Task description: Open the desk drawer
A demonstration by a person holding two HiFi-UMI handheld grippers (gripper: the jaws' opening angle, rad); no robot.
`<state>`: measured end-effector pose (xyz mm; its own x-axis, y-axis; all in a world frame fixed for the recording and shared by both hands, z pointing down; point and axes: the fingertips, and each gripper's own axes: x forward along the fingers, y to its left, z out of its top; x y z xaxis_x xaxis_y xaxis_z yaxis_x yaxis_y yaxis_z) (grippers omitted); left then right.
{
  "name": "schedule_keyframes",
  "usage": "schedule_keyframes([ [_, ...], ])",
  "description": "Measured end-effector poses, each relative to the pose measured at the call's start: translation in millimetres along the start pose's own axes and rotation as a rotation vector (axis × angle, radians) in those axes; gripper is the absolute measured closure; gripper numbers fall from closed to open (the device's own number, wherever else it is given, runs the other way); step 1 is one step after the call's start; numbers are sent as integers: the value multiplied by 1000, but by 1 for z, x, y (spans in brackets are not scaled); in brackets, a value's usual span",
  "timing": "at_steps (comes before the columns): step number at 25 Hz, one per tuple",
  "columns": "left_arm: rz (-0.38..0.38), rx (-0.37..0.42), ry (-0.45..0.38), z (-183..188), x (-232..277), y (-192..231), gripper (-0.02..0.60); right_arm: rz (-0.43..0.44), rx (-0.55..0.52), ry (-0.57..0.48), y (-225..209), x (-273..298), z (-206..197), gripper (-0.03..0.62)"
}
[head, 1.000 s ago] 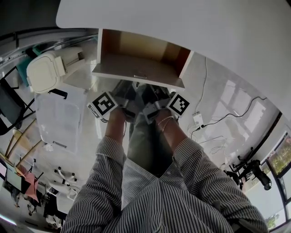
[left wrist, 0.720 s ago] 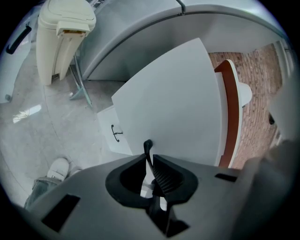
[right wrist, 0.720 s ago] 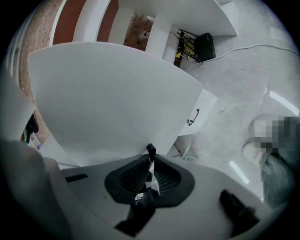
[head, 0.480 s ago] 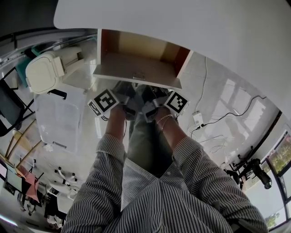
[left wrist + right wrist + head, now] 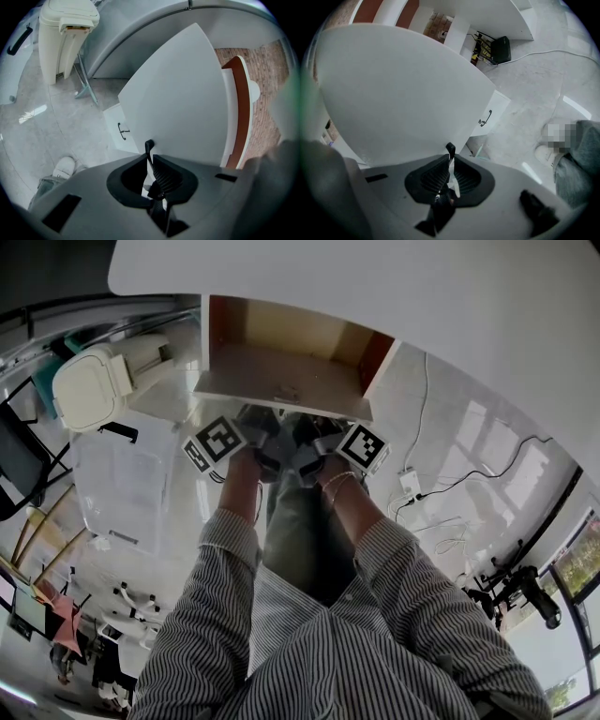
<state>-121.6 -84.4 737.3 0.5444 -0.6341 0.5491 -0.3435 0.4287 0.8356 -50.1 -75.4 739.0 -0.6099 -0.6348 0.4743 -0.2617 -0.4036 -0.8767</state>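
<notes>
Already the drawer (image 5: 272, 371) stands pulled out from under the desk top (image 5: 375, 296), and the head view looks straight down into its bare wooden inside. I therefore judge the opening step to be at its end, or nearly so. My left gripper (image 5: 150, 149) and right gripper (image 5: 451, 152) sit side by side just in front of the drawer's front panel. Each has its jaws drawn almost together, leaving only a thin slit, with nothing held between them. Neither is on the small handle (image 5: 287, 395) (it is little more than a dark mark from above). If the drawer needs to come further out, I would have to part one pair of jaws, close them on that handle, and pull straight toward my lap. If not, I only need to draw both tools clear of the front panel.
</notes>
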Motion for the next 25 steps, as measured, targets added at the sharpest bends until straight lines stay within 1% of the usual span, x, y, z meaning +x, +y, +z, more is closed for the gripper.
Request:
schedule_keyframes([
  [7, -12, 9, -2, 1, 0, 1, 543, 2, -11, 9, 0, 0, -1, 557],
  [11, -23, 31, 1, -3, -3, -2, 541, 9, 18, 4, 0, -4, -5, 551],
  [13, -33, 15, -4, -3, -6, -4, 540, 15, 36, 12, 0, -5, -7, 542],
  [17, -29, -34, -15, -5, -13, -2, 541, 24, 27, 63, 5, -11, -16, 531],
  [23, -12, -41, -3, -15, -30, -5, 541, 44, 2, 112, 18, -24, -26, 531],
  [25, -6, -38, 4, -19, -37, -10, 541, 23, -39, 145, 22, -31, -29, 531],
])
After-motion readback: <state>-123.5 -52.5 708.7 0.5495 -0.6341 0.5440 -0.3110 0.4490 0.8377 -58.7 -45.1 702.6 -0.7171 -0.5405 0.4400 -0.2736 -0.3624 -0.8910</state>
